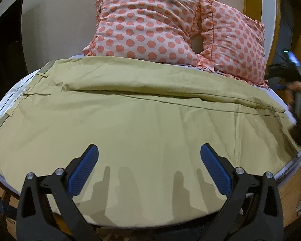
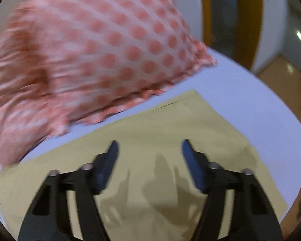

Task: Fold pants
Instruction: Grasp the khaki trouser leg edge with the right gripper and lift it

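Observation:
Khaki pants (image 1: 142,116) lie spread flat across the bed, waistband at the left, leg ends at the right. My left gripper (image 1: 149,150) hovers open and empty above the near edge of the pants. In the right wrist view my right gripper (image 2: 149,146) is open and empty above the leg ends of the pants (image 2: 160,132), near their hem corner. That view is blurred by motion. The right gripper and the hand holding it also show at the right edge of the left wrist view (image 1: 295,92).
Two pink polka-dot pillows (image 1: 150,24) lean at the head of the bed, just behind the pants; one shows in the right wrist view (image 2: 94,56). The white sheet (image 2: 250,104) shows beyond the hem. The bed's wooden frame (image 1: 291,182) lies below at right.

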A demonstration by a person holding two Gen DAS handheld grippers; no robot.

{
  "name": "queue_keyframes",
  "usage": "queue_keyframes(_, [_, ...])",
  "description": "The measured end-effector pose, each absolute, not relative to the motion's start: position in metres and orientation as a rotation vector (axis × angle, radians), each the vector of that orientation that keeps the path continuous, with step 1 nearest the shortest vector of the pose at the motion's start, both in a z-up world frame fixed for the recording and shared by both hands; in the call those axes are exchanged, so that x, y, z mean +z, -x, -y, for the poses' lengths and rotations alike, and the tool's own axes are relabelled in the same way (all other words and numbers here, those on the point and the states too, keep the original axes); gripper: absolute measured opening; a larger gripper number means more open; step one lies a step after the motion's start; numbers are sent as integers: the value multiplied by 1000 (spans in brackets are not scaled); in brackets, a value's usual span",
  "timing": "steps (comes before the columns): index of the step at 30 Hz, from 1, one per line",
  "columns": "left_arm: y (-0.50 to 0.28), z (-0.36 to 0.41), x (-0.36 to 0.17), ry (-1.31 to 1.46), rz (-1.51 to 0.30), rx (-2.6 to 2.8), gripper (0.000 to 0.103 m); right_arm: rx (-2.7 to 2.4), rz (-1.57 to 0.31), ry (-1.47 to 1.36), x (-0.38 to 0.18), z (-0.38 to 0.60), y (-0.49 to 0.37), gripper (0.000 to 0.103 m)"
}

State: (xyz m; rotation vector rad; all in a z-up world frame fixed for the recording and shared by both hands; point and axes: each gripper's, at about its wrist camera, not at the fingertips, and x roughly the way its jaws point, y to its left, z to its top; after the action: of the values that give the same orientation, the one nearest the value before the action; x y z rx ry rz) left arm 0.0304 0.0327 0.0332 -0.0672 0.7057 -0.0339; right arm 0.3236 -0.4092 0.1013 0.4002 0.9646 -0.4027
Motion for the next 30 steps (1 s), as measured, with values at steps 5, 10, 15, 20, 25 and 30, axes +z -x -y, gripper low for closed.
queue_keyframes(5, [-37,-33,31,67,-703,-35,101,-568,-1040,-570,67,450,-383,59])
queue_keyframes(10, [-44,-35,27,48,-708,-31,101,-682,-1066,-453,44,444,-407,54])
queue_keyframes(15, [-45,-42,26,62,-696,-21,101,-629,-935,-401,40,445,-373,19])
queue_keyframes(20, [-42,-47,28,98,-686,-18,101,-502,-844,-603,37,476,-332,4])
queue_keyframes(25, [-28,-56,39,127,-640,10,101,-305,-648,-791,67,481,-276,4])
queue_keyframes(30, [-19,-78,53,166,-589,39,101,-116,-526,-883,86,485,-156,3])
